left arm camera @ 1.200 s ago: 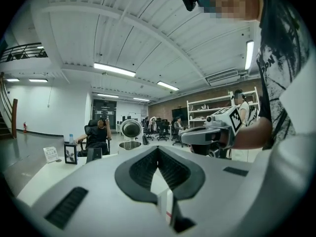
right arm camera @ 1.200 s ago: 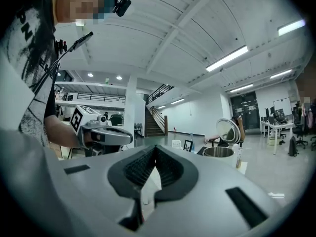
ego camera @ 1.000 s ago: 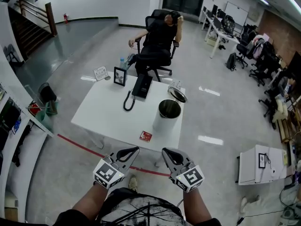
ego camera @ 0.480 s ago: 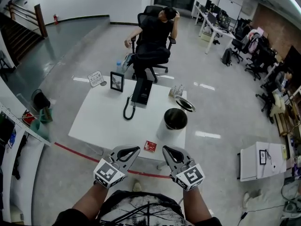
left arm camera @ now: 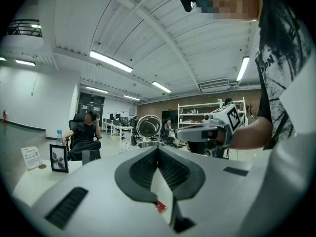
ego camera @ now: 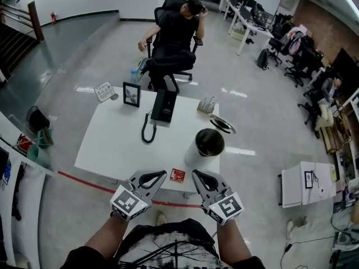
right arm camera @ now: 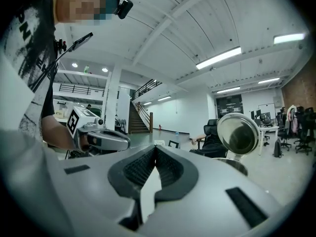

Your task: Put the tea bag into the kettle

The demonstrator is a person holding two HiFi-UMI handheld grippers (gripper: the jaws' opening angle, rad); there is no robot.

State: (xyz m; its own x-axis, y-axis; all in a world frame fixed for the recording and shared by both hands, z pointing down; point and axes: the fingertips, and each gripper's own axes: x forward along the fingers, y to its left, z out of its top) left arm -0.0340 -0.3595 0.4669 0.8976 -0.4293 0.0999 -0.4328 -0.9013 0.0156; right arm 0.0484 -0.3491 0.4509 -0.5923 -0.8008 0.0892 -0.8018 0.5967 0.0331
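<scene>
The kettle (ego camera: 208, 143) is a white cylinder with a dark mouth, standing near the table's right front corner with its round lid (ego camera: 222, 124) swung open. A small red tea bag (ego camera: 178, 175) lies flat at the table's front edge. My left gripper (ego camera: 162, 174) and right gripper (ego camera: 195, 174) hover side by side just short of that edge, the tea bag between their tips, both shut and empty. In the left gripper view the shut left gripper (left arm camera: 157, 149) points at the kettle (left arm camera: 148, 143), and the tea bag (left arm camera: 159, 206) shows red below. The right gripper (right arm camera: 155, 149) view shows shut jaws and the lid (right arm camera: 238, 134).
On the white table (ego camera: 112, 144) stand a black desk phone (ego camera: 164, 105) with coiled cord, a picture frame (ego camera: 131, 94) and a sign card (ego camera: 104, 91). A person sits in an office chair (ego camera: 171, 38) behind the table. A small white cabinet (ego camera: 305, 184) stands right.
The table has come closer in the head view and both grippers now reach its front edge beside the tea bag. Both stay shut.
</scene>
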